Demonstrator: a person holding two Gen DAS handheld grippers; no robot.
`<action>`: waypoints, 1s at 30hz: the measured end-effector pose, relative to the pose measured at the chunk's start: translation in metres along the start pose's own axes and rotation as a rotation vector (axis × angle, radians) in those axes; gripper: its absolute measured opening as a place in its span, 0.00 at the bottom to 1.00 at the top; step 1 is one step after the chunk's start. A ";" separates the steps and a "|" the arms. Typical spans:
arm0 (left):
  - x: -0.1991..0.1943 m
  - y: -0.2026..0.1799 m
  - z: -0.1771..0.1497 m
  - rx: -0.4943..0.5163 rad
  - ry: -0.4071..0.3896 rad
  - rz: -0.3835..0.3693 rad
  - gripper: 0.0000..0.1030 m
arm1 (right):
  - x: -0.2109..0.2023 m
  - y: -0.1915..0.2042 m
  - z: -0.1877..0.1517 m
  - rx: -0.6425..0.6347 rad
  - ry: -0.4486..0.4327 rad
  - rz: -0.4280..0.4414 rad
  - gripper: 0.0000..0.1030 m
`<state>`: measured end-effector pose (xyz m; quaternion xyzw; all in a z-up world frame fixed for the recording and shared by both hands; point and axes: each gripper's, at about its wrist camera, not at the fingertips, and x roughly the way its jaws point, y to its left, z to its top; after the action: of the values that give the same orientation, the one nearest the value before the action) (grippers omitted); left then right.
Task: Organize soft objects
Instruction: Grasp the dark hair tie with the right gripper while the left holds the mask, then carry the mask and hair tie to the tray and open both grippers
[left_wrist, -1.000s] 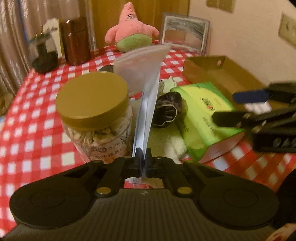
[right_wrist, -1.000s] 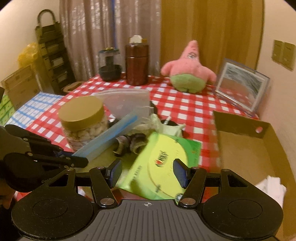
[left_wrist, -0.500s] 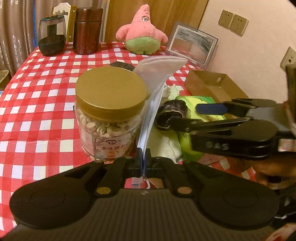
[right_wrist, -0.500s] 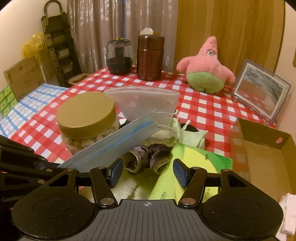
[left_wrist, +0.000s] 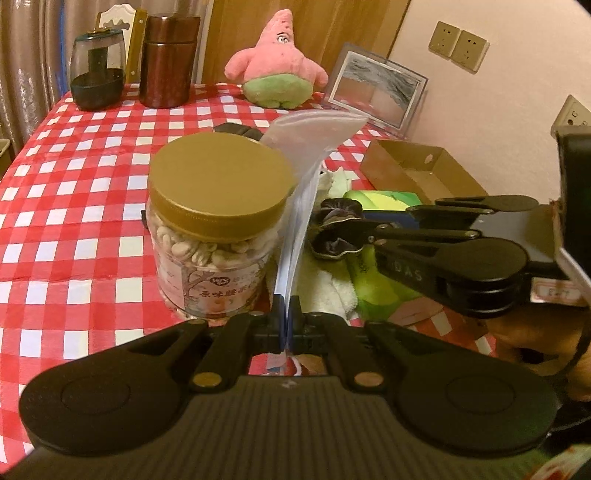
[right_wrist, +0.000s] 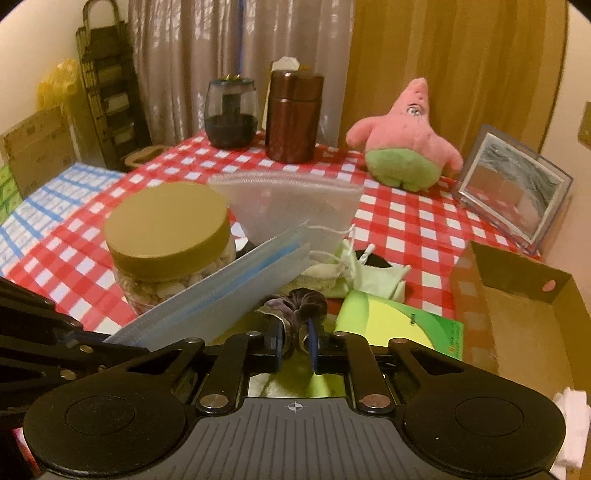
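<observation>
While the left gripper (left_wrist: 284, 314) pinches the blue face mask (right_wrist: 221, 291) beside the nut jar (left_wrist: 214, 229), the right gripper (right_wrist: 295, 341), jaws just closing, clamps the dark scrunchie (right_wrist: 295, 302) right of that jar, leaving cloths and the Patrick plush (right_wrist: 406, 147) behind it unsorted.

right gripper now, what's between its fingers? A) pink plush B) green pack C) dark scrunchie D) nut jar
C: in the right wrist view the right gripper has just been closing, and its pads pinch the dark scrunchie; the left wrist view shows the same grip on the scrunchie from the side.
</observation>
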<state>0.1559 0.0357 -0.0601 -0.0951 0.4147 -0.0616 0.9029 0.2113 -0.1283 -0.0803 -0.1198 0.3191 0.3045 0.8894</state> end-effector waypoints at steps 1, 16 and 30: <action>-0.001 -0.001 0.000 0.002 -0.002 -0.002 0.00 | -0.005 -0.001 0.000 0.007 -0.005 -0.004 0.13; -0.048 -0.034 -0.008 0.018 -0.047 -0.048 0.00 | -0.109 -0.007 -0.020 0.108 -0.070 -0.070 0.13; -0.085 -0.079 -0.010 0.035 -0.088 -0.120 0.00 | -0.181 -0.028 -0.043 0.190 -0.123 -0.164 0.13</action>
<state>0.0903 -0.0264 0.0136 -0.1065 0.3672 -0.1188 0.9164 0.0970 -0.2515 0.0030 -0.0418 0.2806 0.2060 0.9365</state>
